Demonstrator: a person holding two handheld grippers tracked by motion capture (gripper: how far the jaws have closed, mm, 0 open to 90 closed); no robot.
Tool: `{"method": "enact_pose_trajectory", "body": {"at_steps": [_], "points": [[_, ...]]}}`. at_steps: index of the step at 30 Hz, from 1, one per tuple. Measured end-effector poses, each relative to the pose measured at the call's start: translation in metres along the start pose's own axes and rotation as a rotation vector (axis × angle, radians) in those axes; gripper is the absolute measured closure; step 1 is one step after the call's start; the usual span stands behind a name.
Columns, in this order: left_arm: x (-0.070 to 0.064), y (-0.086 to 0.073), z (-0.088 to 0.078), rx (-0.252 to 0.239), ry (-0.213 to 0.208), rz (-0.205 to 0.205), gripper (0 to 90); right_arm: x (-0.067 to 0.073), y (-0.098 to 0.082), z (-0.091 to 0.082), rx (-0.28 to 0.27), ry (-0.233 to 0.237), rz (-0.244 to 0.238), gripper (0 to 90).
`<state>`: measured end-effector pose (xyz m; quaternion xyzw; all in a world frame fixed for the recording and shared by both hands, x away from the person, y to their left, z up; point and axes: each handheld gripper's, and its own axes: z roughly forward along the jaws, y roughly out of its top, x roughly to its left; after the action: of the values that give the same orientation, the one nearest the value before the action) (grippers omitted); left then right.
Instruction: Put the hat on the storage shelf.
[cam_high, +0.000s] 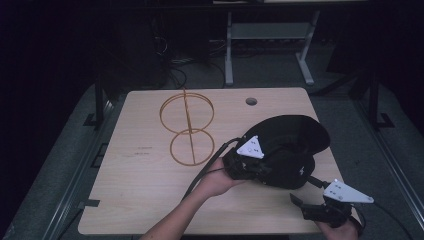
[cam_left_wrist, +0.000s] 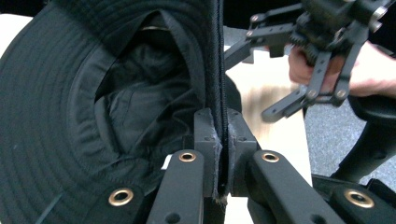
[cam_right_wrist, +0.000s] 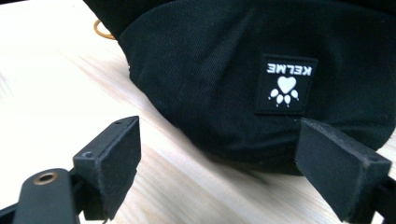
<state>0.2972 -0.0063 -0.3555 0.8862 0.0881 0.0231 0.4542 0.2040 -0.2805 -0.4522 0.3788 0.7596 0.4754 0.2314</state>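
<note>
Nearest the person, at the front right corner of the worktop (cam_high: 150, 200), the right tool (cam_high: 312, 207) sat in the hand with its jaws spread wide, gripping nothing. In its own view those jaws framed the crown of the black hat (cam_right_wrist: 233, 84), with the sewn paw-print label (cam_right_wrist: 286, 84) just ahead and the fabric not yet between them.

A little farther in, the left tool (cam_left_wrist: 219, 154) was clenched on the hat's brim edge, the stitched rim pinched upright between its two pads. The hat (cam_high: 287, 150) rested on the right half of the worktop, its inside turned toward the left tool.

The step in hand looked like getting a second hold on the hat. To do it well, the right tool should probably go in low and level along the wood, take a fold of crown or brim fully between the pads before closing, and leave the left grip firm.

Beyond, left of centre, stood a gold wire stand (cam_high: 187, 127) of two rings on a rod, well apart from the hat.
</note>
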Motion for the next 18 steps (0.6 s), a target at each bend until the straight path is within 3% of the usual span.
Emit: {"method": "enact_pose_trajectory", "body": {"at_steps": [6, 9, 13, 18], "points": [[-0.007, 0.008, 0.003, -0.009, -0.022, 0.015, 85.4, 0.000, 0.001, 0.003, -0.010, -0.031, 0.000, 15.0], [-0.008, 0.013, 0.004, -0.014, -0.030, 0.020, 85.4, 0.002, 0.003, 0.006, -0.006, -0.044, -0.028, 15.7], [-0.012, 0.019, 0.003, -0.026, -0.042, 0.032, 85.4, 0.003, 0.003, 0.008, -0.004, -0.044, -0.041, 25.6], [-0.016, 0.022, 0.004, -0.027, -0.065, 0.042, 85.5, 0.000, 0.004, 0.006, -0.013, -0.035, -0.041, 48.1]]}}
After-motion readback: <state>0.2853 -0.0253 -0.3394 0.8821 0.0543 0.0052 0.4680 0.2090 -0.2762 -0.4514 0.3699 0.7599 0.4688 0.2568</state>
